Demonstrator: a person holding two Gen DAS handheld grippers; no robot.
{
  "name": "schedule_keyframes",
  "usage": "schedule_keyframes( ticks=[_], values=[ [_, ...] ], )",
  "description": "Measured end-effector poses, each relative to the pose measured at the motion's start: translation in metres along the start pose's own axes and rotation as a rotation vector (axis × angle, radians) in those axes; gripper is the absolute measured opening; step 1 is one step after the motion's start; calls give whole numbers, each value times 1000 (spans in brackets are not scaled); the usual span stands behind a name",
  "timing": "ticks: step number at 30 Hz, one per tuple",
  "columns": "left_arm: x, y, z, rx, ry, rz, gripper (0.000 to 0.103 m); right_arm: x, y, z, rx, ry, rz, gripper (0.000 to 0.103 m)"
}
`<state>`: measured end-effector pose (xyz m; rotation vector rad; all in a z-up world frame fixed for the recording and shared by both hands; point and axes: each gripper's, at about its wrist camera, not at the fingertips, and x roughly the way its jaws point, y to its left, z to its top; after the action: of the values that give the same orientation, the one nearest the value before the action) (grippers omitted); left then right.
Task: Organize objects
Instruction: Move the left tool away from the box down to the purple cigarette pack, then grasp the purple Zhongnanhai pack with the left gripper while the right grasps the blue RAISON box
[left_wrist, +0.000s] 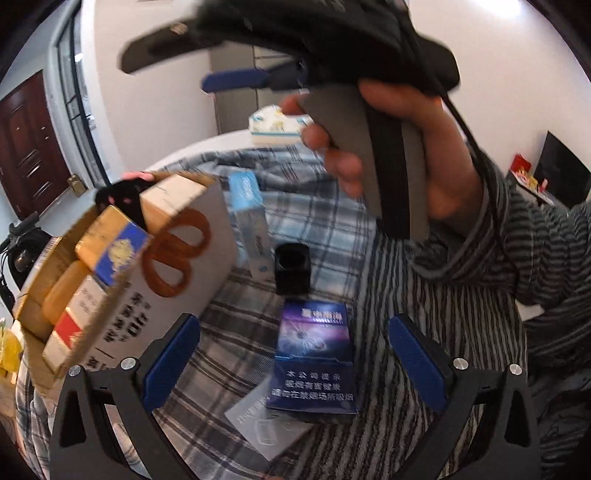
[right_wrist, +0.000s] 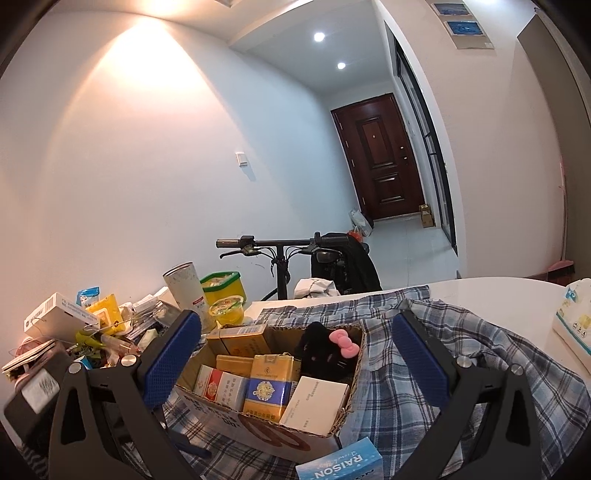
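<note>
Left gripper (left_wrist: 291, 363) held low over the plaid cloth (left_wrist: 317, 206) on the table (right_wrist: 480, 291), jaws apart and empty, with a dark blue cigarette pack (left_wrist: 314, 354) lying flat between them, several lines of Chinese print on its lower half. Beyond it a small black cube-shaped object (left_wrist: 292, 268) and a pale blue carton (left_wrist: 249, 218), its lettering too blurred to read. To the left, a tilted cardboard box (left_wrist: 177, 266) printed with orange rings and Chinese characters, packed with gold and blue cigarette packs (right_wrist: 267, 387), a red and white pack (right_wrist: 218, 387), a white box (right_wrist: 316, 404) and a black plush with a pink bow (right_wrist: 328, 350). Right gripper (right_wrist: 295, 365) aimed at that box from the other side, jaws likewise apart and empty, gripped by a hand (left_wrist: 406, 147) in a striped sleeve (left_wrist: 535, 258). Just in front of the box, a blue carton marked "RAISON" (right_wrist: 341, 463). Left of the box, a cluttered heap of packets (right_wrist: 92, 332), a white cylindrical tin (right_wrist: 184, 286) and a yellow-green tub (right_wrist: 223, 288); behind, bicycle handlebars (right_wrist: 280, 243) and a dark wooden door (right_wrist: 384, 166). A tissue pack (right_wrist: 574, 325) at the table's right.
</note>
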<state>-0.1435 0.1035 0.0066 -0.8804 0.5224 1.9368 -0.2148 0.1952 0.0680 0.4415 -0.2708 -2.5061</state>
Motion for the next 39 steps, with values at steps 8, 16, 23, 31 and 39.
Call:
schedule_keyframes(
  ticks=[8,16,23,31,39],
  values=[
    [20,-20,-5,98,88,-29,103,1,3,-1,-9,9,-1,103],
    [34,-2,-6,2,139,-115,66,2,4,-3,-17,17,0,103],
    [31,0,-3,-1,119,-121,54,1,6,-3,-21,12,-1,103],
    [-25,18,5,-70,-135,-134,54,-6,3,1,-22,-15,-20,103],
    [-47,28,11,-123,-327,-53,54,-19,-10,10,11,-64,-36,103]
  ],
)
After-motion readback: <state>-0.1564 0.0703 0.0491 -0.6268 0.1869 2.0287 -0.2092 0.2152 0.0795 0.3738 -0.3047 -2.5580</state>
